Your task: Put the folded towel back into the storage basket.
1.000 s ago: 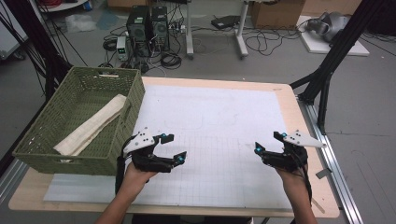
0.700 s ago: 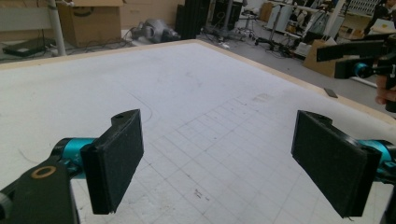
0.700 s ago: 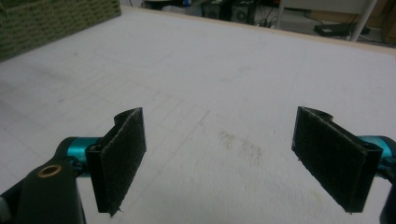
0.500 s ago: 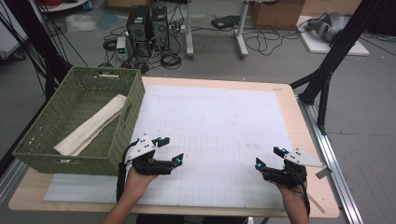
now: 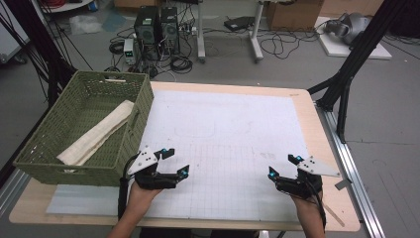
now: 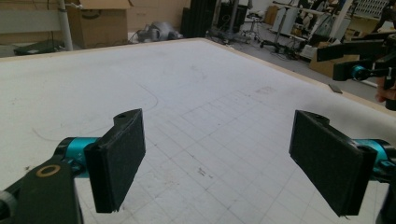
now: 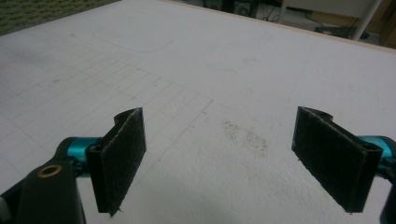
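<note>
Left tool [image 5: 174, 162] jaws wide, right tool [image 5: 285, 166] likewise, low over mat [image 5: 223, 129]

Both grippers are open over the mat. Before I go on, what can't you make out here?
- Folded beige cloth in the green woven basket, high view: the near basket wall hides its lower end.
- Black right gripper, high view: its grey plate covers the body.
- Faint pencil marks on the white gridded mat: too small.

The floor [image 5: 386, 119] is grey. Far behind the table, two black computer boxes [image 5: 157, 26] stand on it, with lots of black wires [image 5: 277, 44] lying around. Brown cardboard boxes [image 5: 292, 14] sit far back. A black metal stand [image 5: 356, 64] leans on the right.
</note>
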